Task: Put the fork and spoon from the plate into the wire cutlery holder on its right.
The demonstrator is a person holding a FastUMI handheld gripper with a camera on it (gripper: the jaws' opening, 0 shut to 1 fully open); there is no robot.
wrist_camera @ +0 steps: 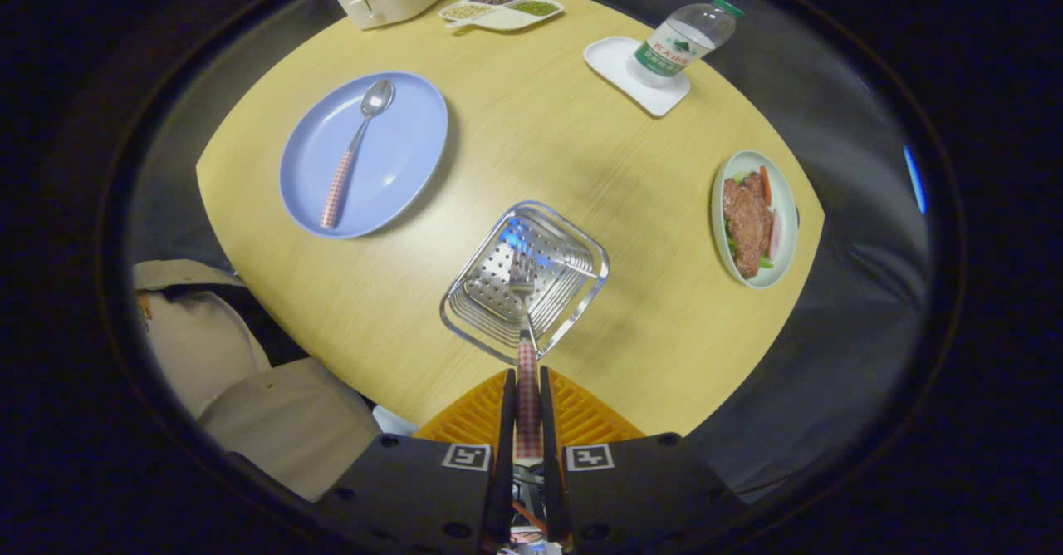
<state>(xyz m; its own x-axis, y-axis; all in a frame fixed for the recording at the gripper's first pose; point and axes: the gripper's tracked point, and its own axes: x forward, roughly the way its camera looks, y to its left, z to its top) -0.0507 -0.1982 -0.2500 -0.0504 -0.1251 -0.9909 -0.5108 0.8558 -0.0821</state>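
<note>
Even overhead light, fisheye-warped edges

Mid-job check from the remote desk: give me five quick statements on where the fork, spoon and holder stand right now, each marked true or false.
1. The gripper has its fingers shut on the fork. True.
2. The fork's tines are over the wire cutlery holder. True.
3. The spoon is already in the holder. False: it lies on the blue plate, to the holder's left.
4. The water bottle lies flat on the blue plate. False: it stands on a small white tray at the far side of the table.
5. A plate of food sits to the right of the holder. True.
</note>
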